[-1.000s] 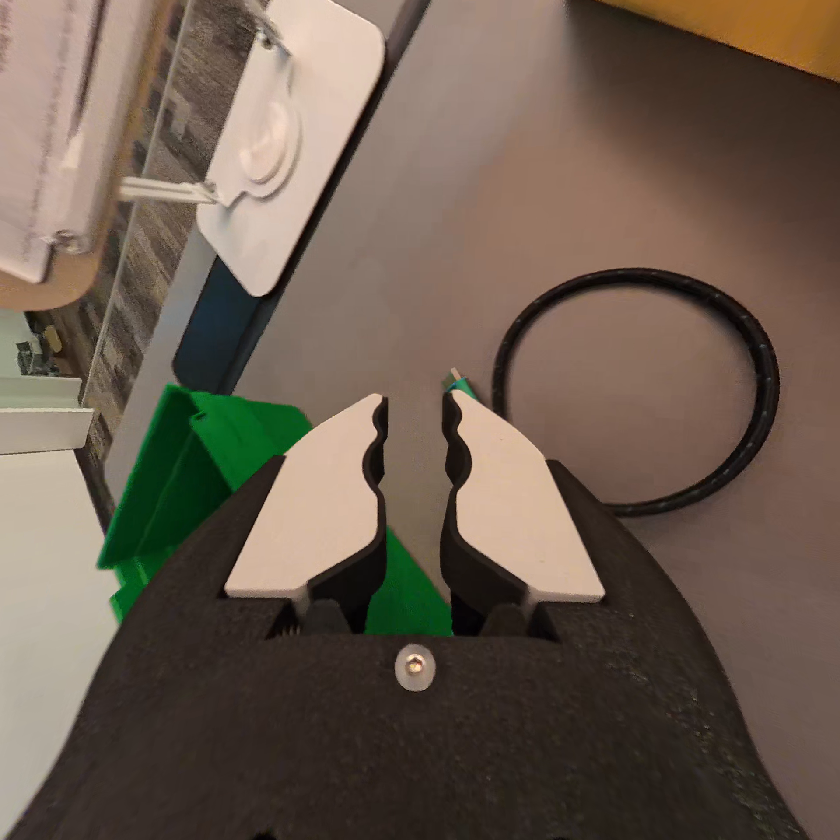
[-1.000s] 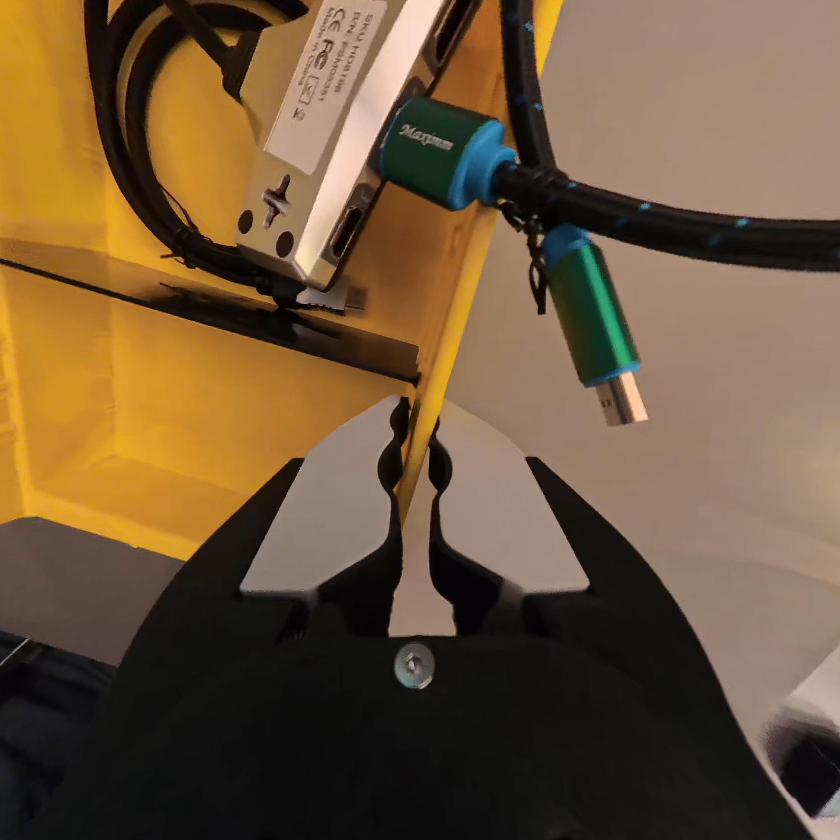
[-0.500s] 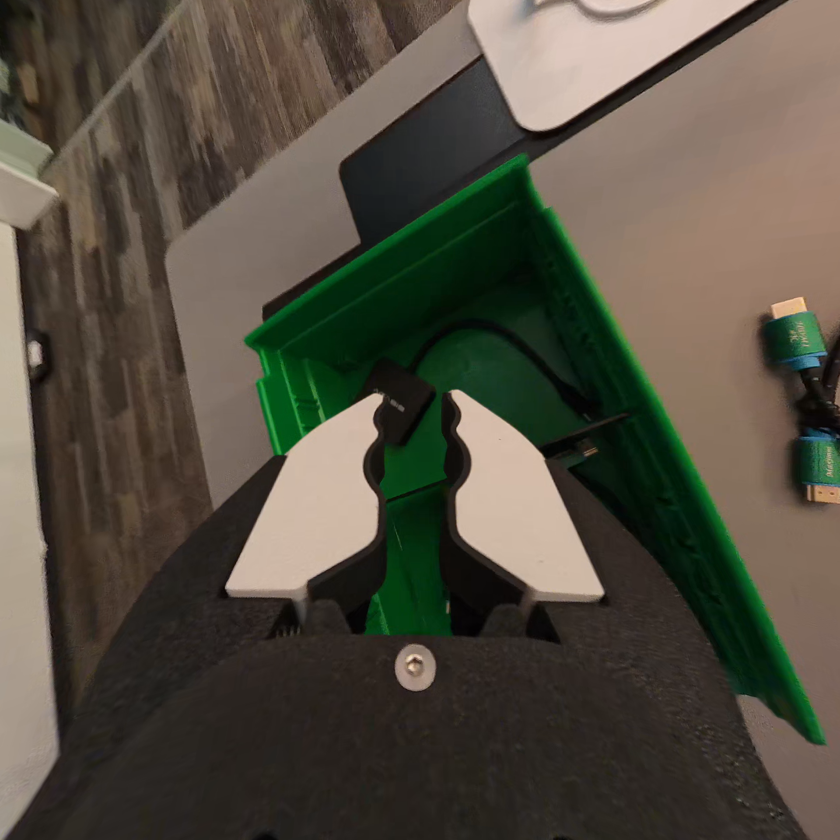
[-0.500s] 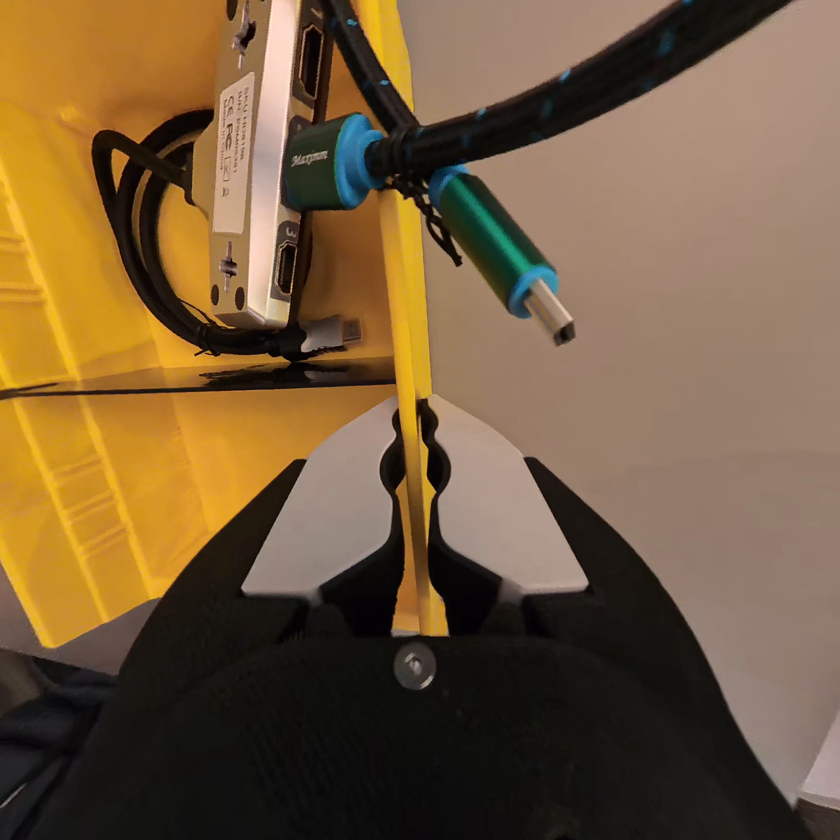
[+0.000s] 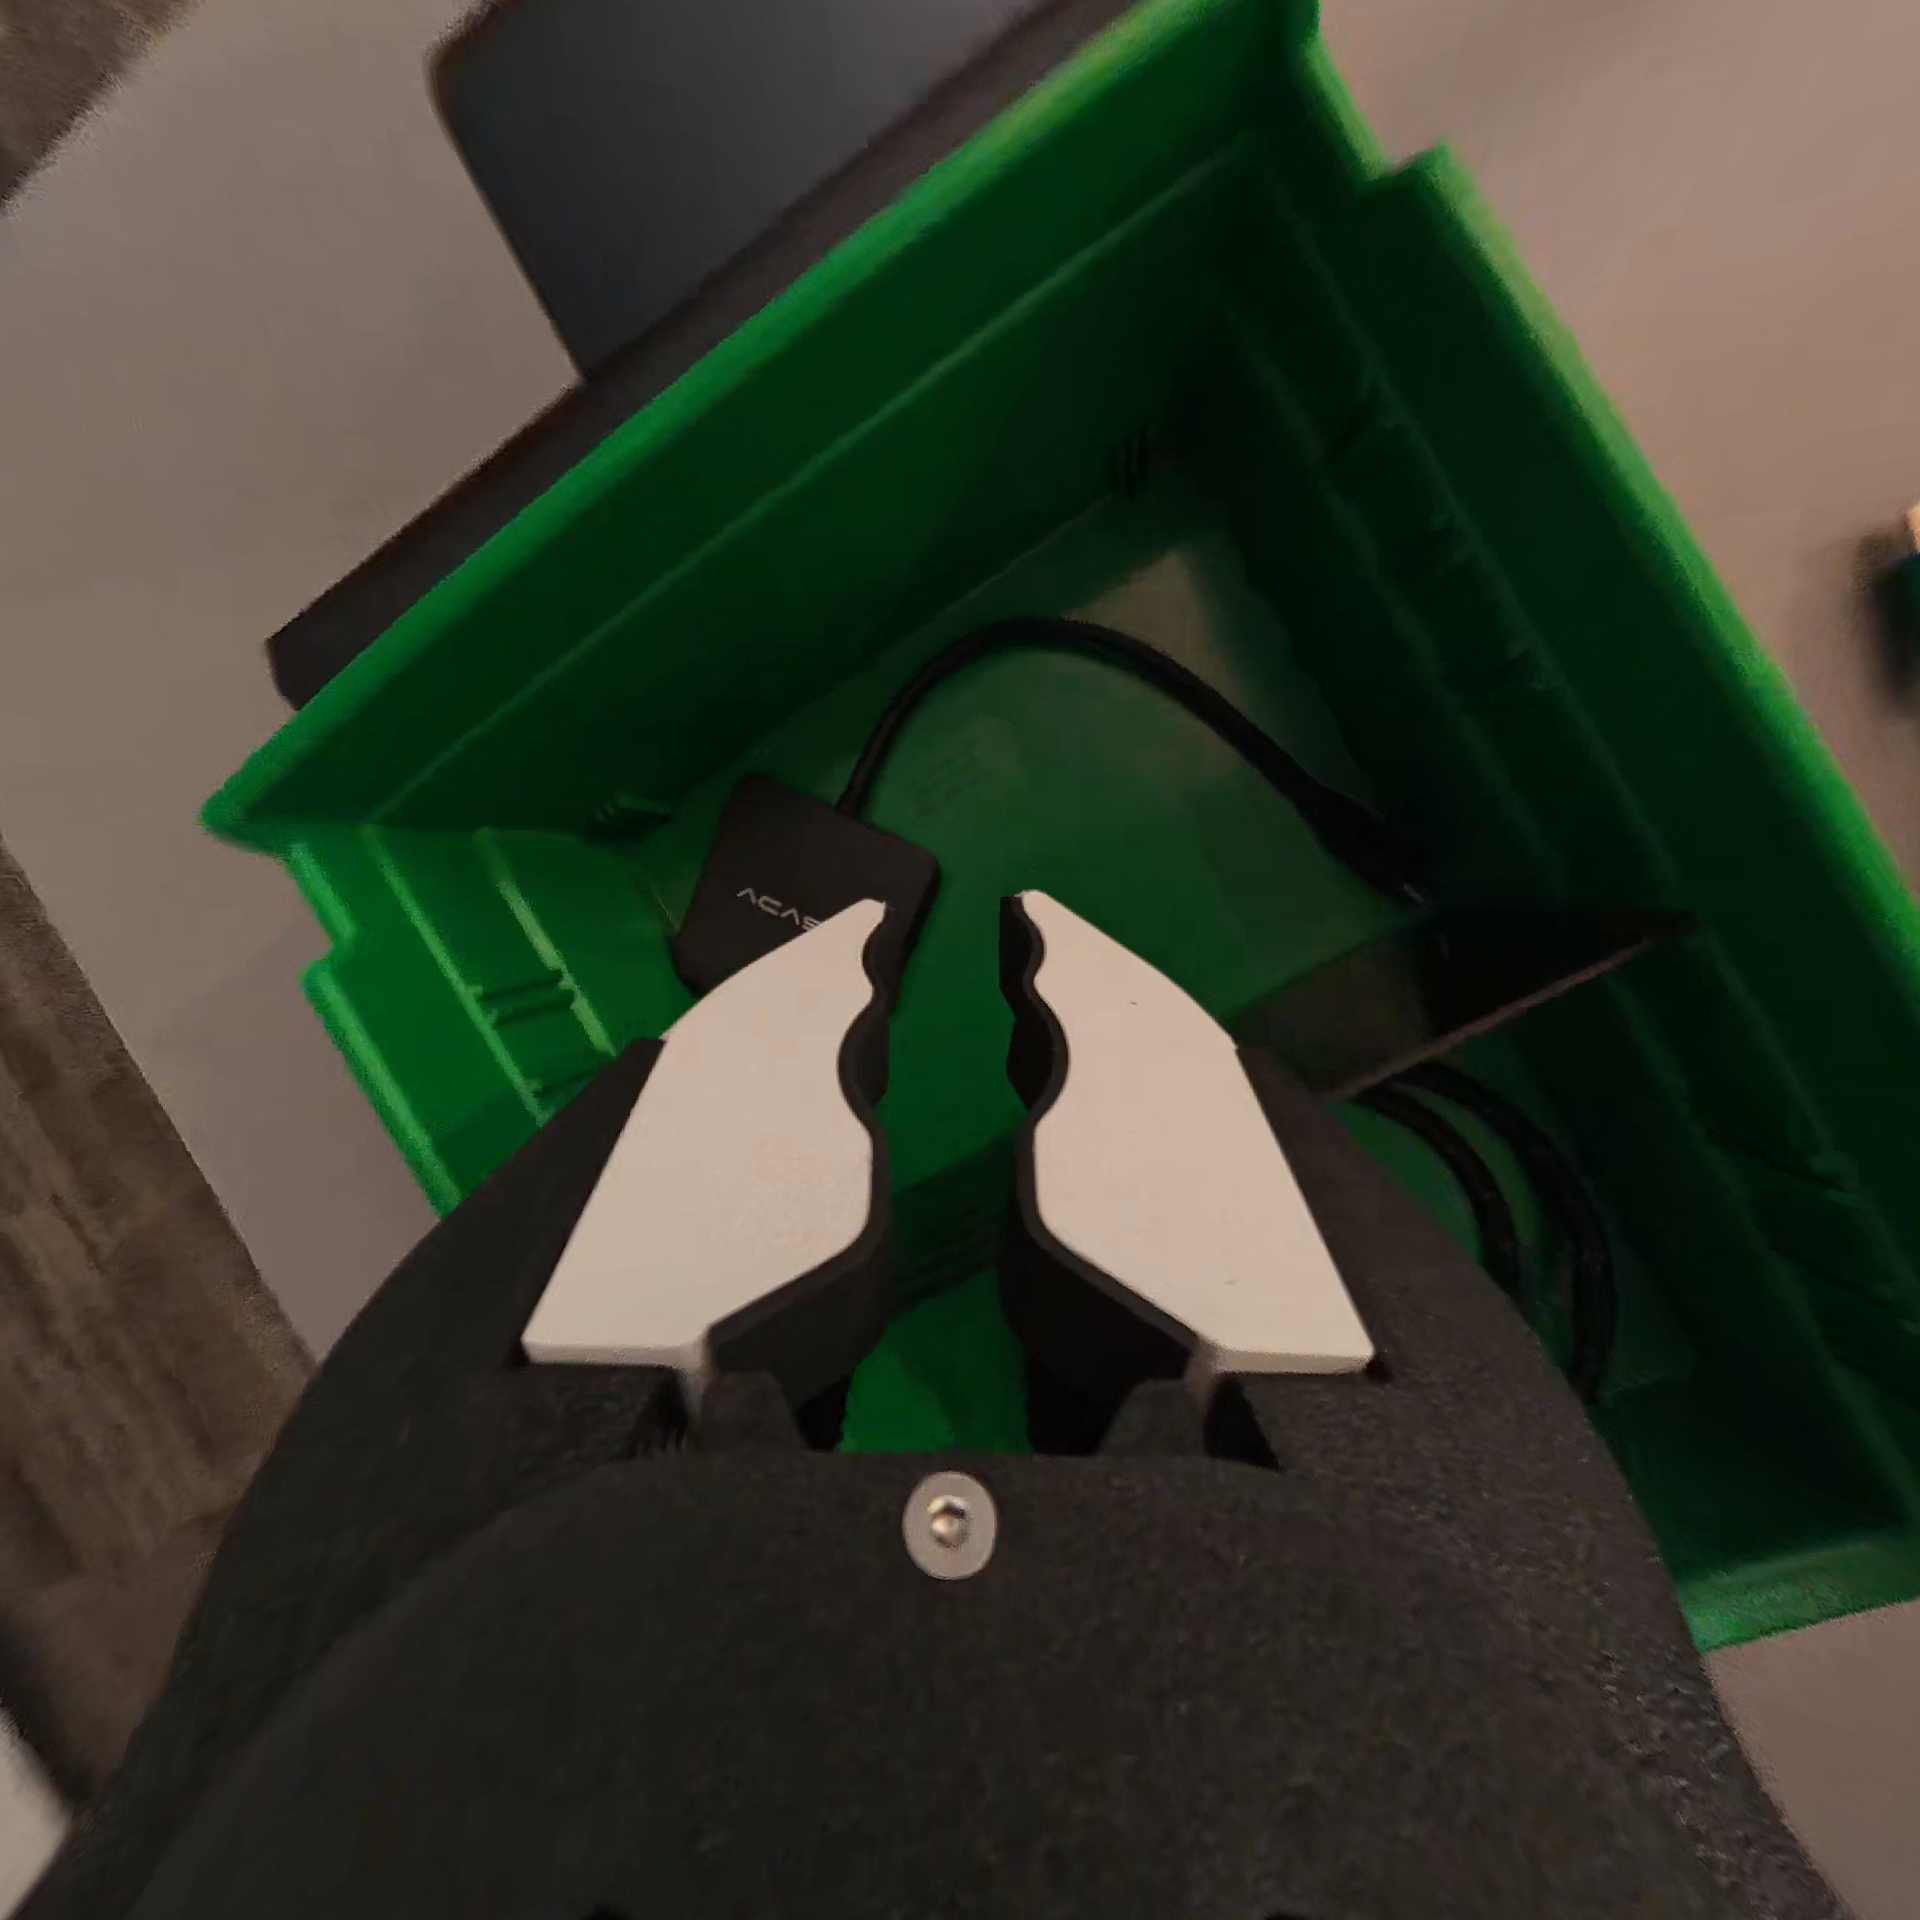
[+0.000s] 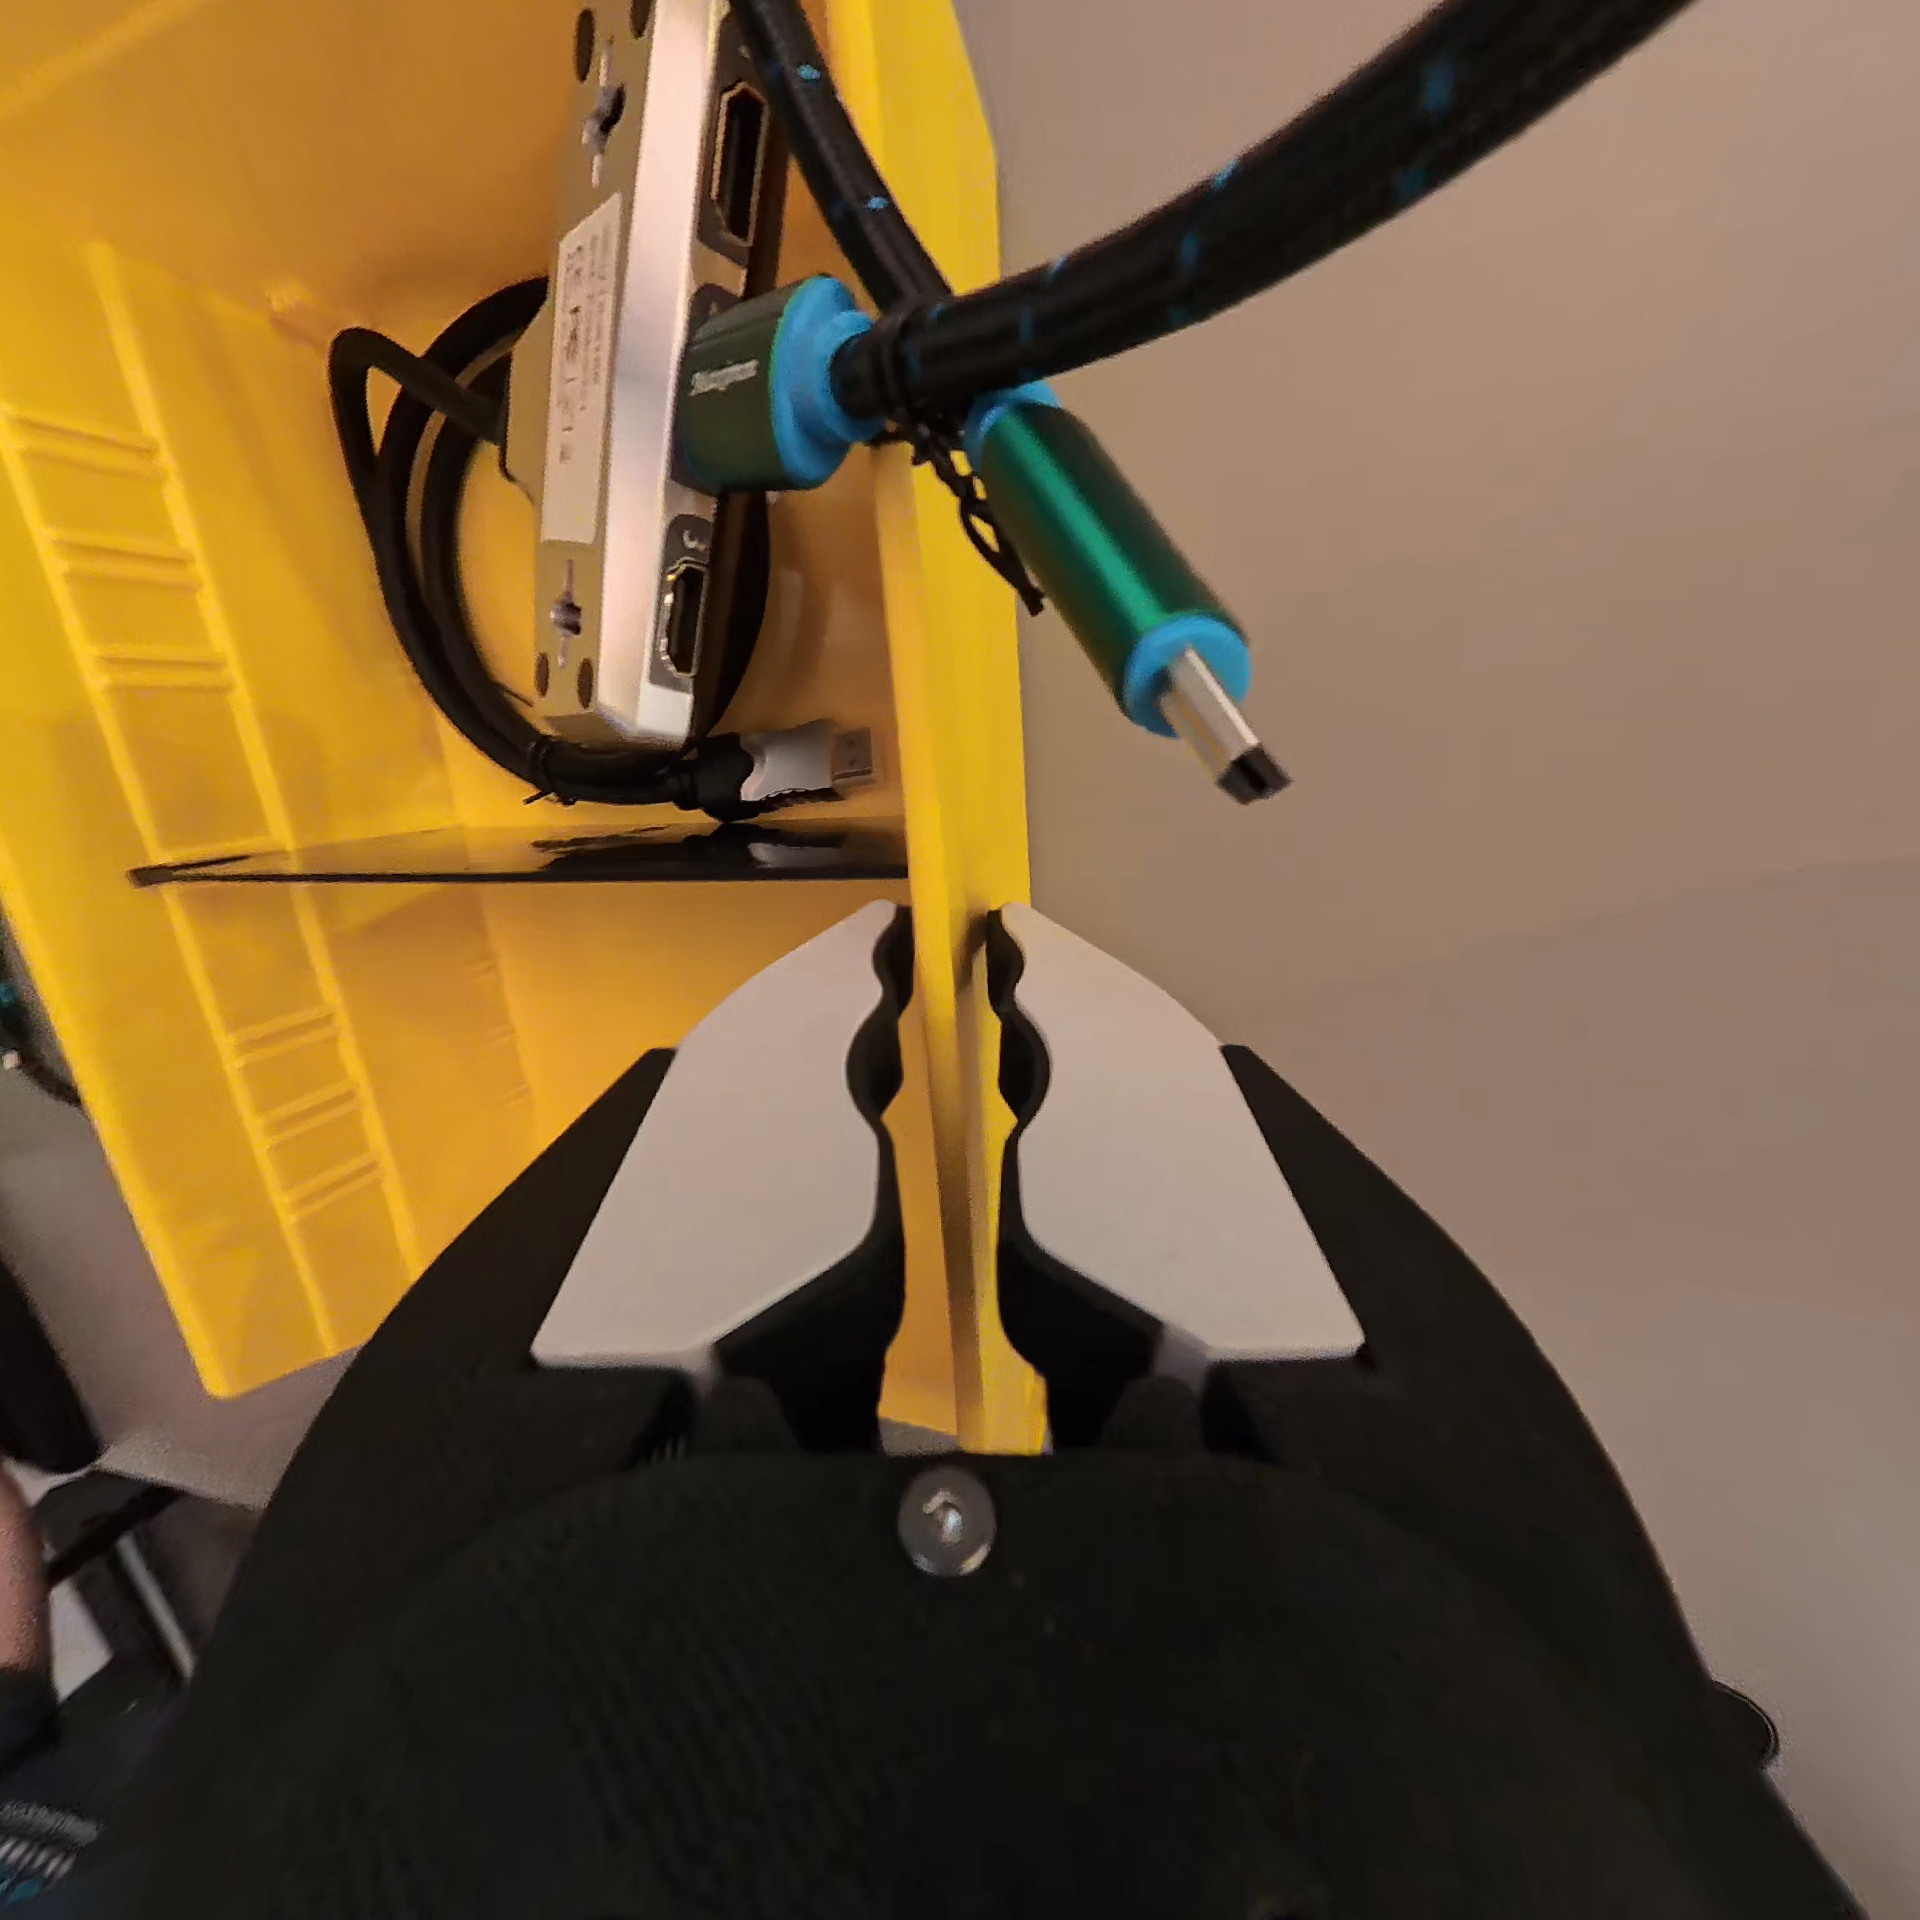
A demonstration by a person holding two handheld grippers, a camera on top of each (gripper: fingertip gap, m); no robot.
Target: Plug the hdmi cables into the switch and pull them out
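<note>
yellow bin wall (image 6: pixel 940 1091) is pinched in my right tongs (image 6: pixel 943 920), the switch (image 6: pixel 634 457) lying ahead-left, long axis along my reach, one plug (image 6: pixel 764 400) seated, one (image 6: pixel 1117 592) dangling, while my left tongs (image 5: pixel 943 914) gape empty over the green bin (image 5: pixel 790 499).

Switch (image 6: pixel 623 436) inside the bin (image 6: pixel 208 727) beyond a divider (image 6: pixel 520 868), one cable plug (image 6: pixel 753 400) seated in it, a second plug (image 6: pixel 1112 582) hanging outside the bin wall (right claw (image 6: pixel 940 920) astride that wall)

braided cable (image 6: pixel 1299 187) cut off at top, blurred connector (image 5: pixel 1896 582) at right edge
</note>
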